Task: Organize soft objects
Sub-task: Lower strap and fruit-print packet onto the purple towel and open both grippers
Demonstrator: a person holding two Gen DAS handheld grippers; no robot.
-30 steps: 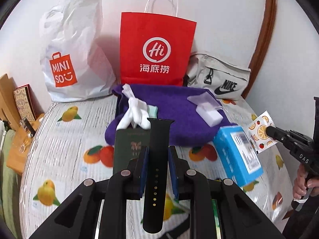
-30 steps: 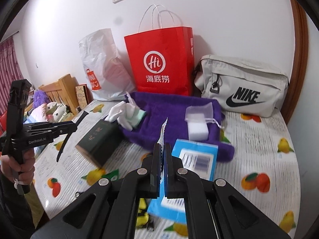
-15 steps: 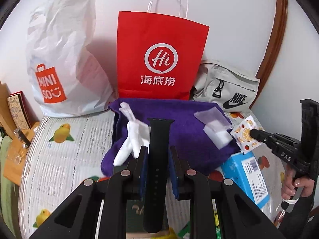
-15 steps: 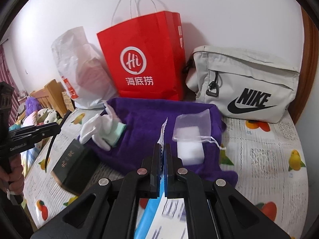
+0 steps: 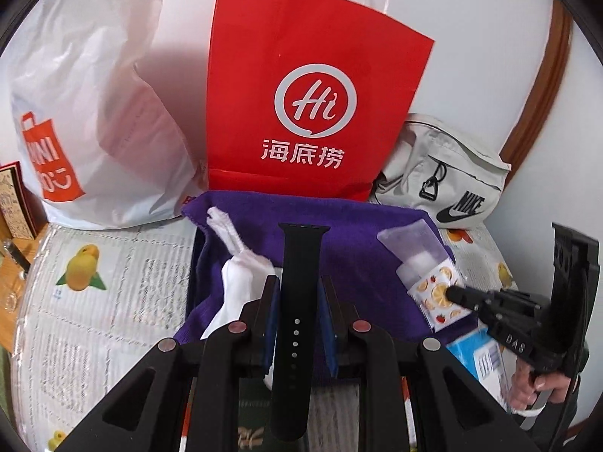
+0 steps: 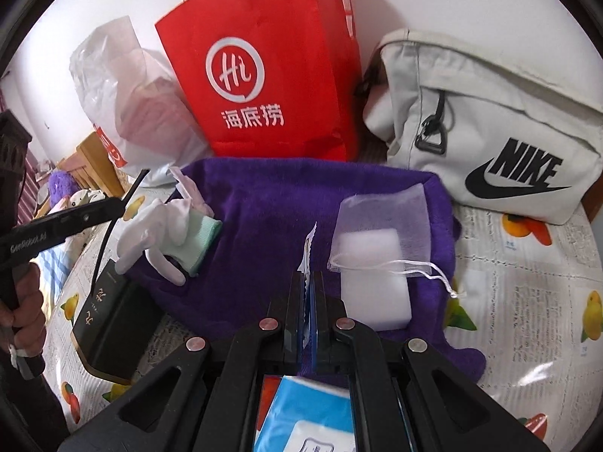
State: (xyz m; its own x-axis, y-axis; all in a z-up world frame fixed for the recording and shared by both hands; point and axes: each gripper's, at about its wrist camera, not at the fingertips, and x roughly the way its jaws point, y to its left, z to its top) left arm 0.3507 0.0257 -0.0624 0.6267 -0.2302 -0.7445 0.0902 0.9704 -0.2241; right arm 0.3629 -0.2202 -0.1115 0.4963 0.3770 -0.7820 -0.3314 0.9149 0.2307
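Gripping watch strap (image 5: 297, 324), jaws pinching sachet (image 6: 308, 252)

The white plastic bag (image 5: 90, 120) is cut off at the left edge, so its orange logo reads only in part. The blue box (image 6: 312, 418) lies mostly behind the black frame and runs off the bottom. The dark box's (image 6: 109, 324) gold lettering is unreadable.
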